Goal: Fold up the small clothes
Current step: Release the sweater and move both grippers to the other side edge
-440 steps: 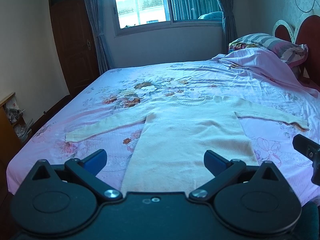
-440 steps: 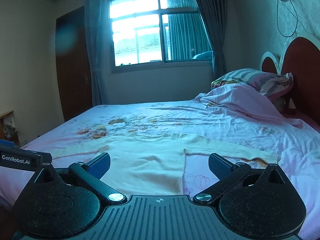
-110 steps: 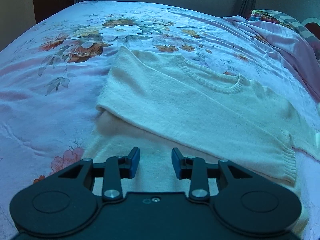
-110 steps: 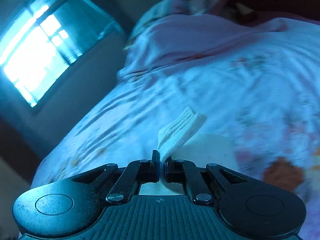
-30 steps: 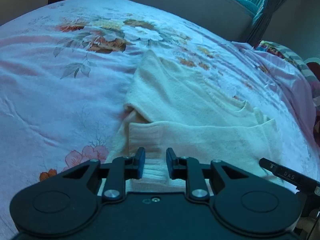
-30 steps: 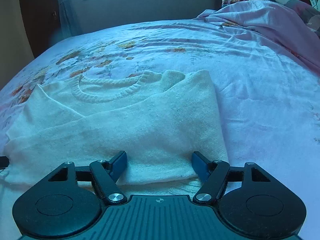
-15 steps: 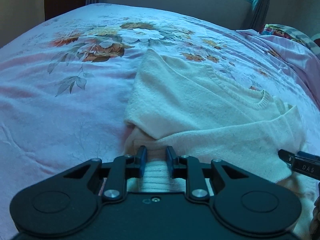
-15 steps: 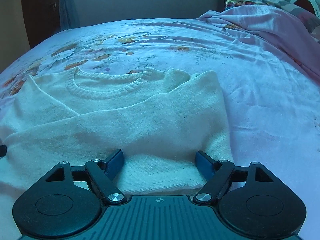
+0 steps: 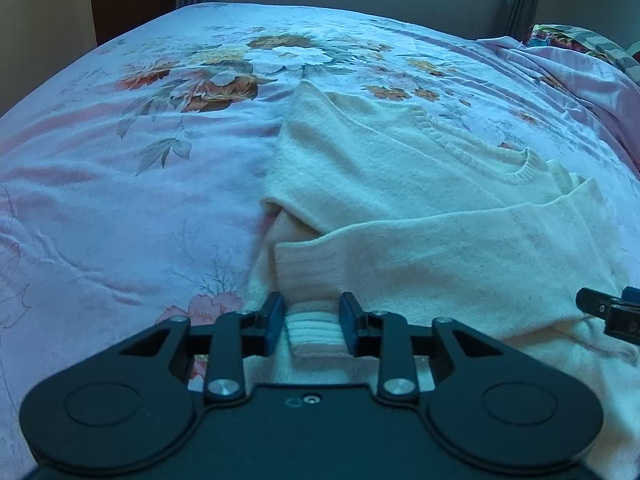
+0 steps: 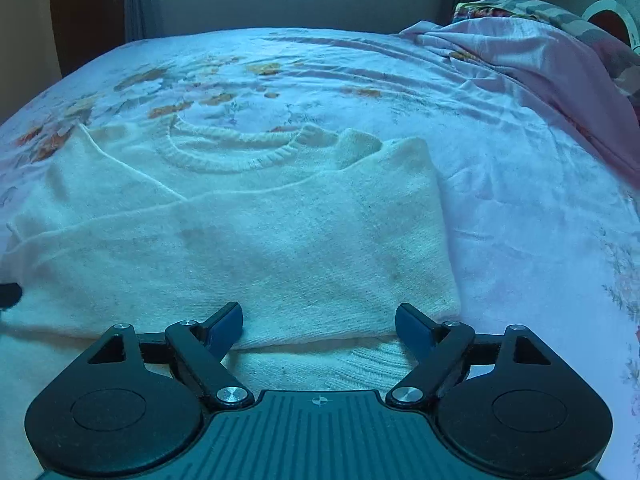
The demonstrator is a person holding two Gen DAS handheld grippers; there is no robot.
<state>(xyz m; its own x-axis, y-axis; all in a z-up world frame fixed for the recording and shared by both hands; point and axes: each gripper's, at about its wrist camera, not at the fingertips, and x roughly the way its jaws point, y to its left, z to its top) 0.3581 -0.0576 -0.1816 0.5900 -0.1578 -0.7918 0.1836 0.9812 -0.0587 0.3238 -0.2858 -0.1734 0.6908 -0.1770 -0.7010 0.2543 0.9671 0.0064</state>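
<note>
Nearest in the left wrist view, the left tool (image 9: 312, 322) stands narrowed, its two blue pads either side of a ribbed cuff (image 9: 316, 332) of the sweater; a sliver of gap shows on each side, so I cannot tell whether the pads actually pinch it. In the right wrist view the right tool (image 10: 319, 326) is spread wide and empty, low over the near edge of the folded cloth, a pad towards each end of that edge. At the right rim of the left view, the tip of the right tool shows just above the fabric.

There is one garment: a cream knitted sweater (image 10: 256, 236) lying flat on the bed (image 10: 520, 208), near its front edge. Both sleeves are folded across the chest, the upper one (image 9: 460, 252) running side to side as a broad band. The body's long axis runs away from the cameras, with the ribbed round neckline (image 10: 236, 156) at the far end and the hem end hidden under the tools.

Beyond it spreads one pink floral sheet (image 9: 120, 168), then a rumpled lilac blanket (image 10: 540, 52) at far right, with one striped pillow (image 10: 532, 6) behind it. Furthest are the wall and two dark curtains.
</note>
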